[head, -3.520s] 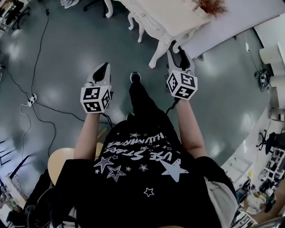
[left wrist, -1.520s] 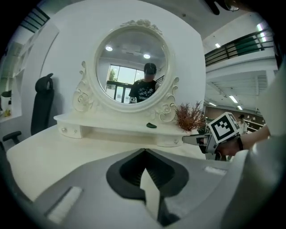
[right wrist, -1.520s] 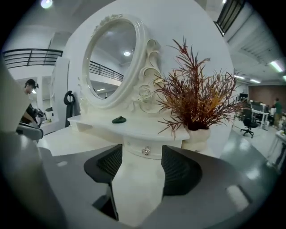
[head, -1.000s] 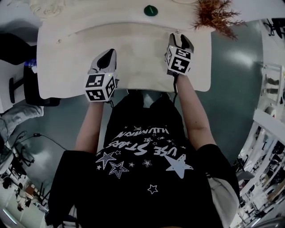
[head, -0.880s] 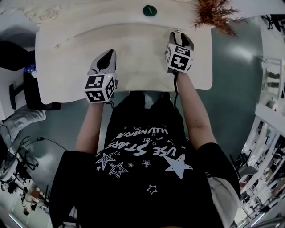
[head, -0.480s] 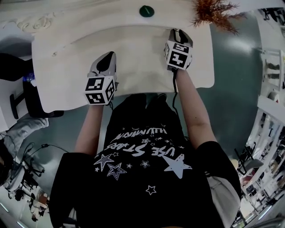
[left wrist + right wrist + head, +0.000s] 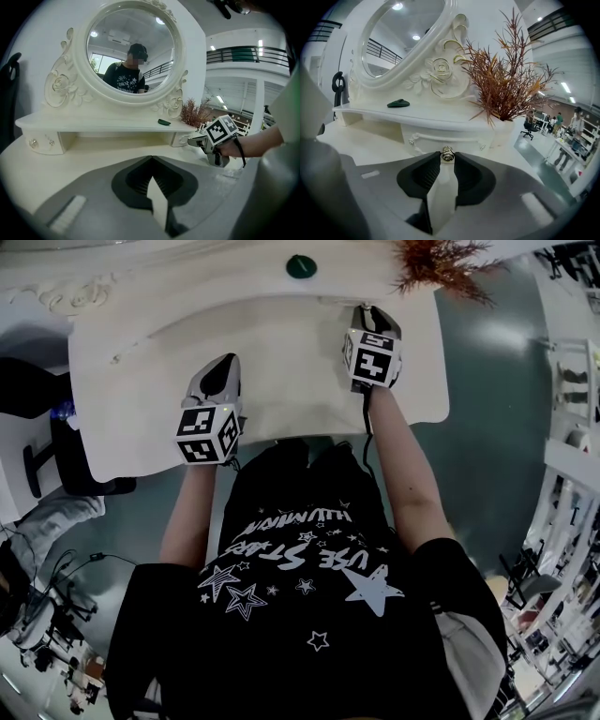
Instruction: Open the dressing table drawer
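- Right gripper (image 7: 448, 157): jaws have just been closing, tips now pinching the drawer knob (image 7: 447, 153) straight ahead.
- Left gripper (image 7: 151, 158): jaws together, empty, tabletop (image 7: 70, 157) below.

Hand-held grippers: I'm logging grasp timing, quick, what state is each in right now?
Left hand-held gripper: closed, holding nothing.
Right hand-held gripper: jaws have just been closing, now gripping the drawer knob.

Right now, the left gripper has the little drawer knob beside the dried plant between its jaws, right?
Not the left one. The right gripper has the drawer knob between its jaws, which have just been closing and now pinch it, beside the dried plant; the right gripper view shows this. The left gripper is shut on nothing.
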Demonstrator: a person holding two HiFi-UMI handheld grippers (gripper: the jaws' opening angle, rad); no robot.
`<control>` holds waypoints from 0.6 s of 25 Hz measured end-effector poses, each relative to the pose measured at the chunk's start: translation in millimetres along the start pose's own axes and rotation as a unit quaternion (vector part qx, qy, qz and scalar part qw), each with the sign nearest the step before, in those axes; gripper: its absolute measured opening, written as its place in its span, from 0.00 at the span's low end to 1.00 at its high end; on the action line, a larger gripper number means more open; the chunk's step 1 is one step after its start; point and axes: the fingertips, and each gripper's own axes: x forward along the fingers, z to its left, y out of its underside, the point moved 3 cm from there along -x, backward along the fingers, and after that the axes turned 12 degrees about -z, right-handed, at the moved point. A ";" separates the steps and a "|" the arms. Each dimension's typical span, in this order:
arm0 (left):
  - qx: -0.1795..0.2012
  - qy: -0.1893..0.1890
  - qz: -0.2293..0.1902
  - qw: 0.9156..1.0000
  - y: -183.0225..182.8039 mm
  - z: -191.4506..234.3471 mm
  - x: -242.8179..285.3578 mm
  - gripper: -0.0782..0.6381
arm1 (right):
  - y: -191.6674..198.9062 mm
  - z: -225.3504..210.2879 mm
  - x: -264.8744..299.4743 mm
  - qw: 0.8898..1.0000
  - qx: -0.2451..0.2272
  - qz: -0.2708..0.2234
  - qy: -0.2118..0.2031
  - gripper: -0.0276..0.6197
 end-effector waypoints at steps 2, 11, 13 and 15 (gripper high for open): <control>-0.001 0.000 -0.001 1.000 0.8 -1.5 -1.1 0.11 | 2.2 0.3 -3.5 1.000 -0.001 0.001 0.000 0.23; -0.001 0.004 -0.009 1.000 -0.2 -18.6 -6.8 0.11 | 8.9 0.4 -22.4 1.000 -0.002 0.003 -0.002 0.23; 0.000 0.004 -0.011 1.000 -0.6 -21.6 -8.5 0.11 | 10.9 0.7 -26.7 1.000 -0.001 0.005 -0.003 0.23; 0.002 0.005 -0.012 1.000 -1.0 -22.9 -9.8 0.11 | 12.5 1.6 -29.7 1.000 0.000 0.006 -0.004 0.23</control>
